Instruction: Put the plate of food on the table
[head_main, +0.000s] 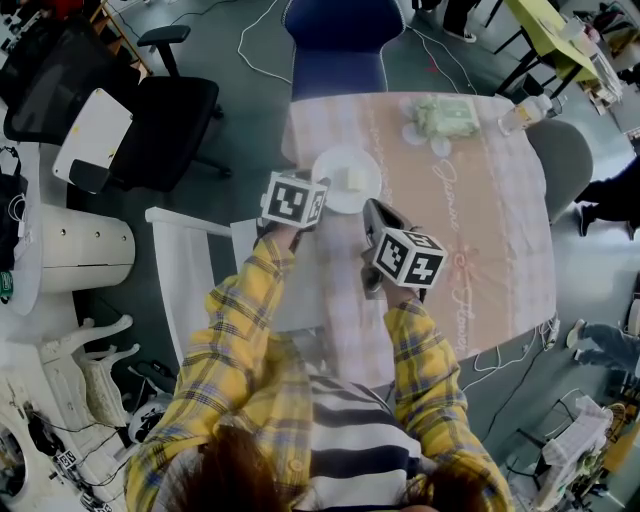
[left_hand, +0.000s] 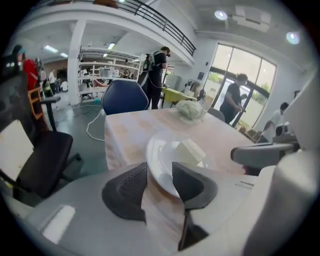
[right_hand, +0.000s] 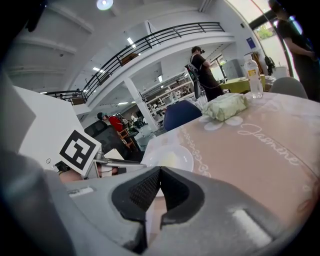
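Letting go seems the step: left claw (left_hand: 160, 167) is gaping, plate (left_hand: 161, 152) sitting on the counter (left_hand: 132, 127) at twelve o'clock; right claw (right_hand: 159, 172) pressed together. Next: withdrawing clear.

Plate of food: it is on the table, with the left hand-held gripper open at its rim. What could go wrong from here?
1. The plate sits close to the table's edge, and its near rim seems to lie between the open jaws of the left hand-held gripper. A careless pull-back could catch the rim and drag it toward that edge.
2. The pale block of food lies loose on the plate, so a bump might slide it off.
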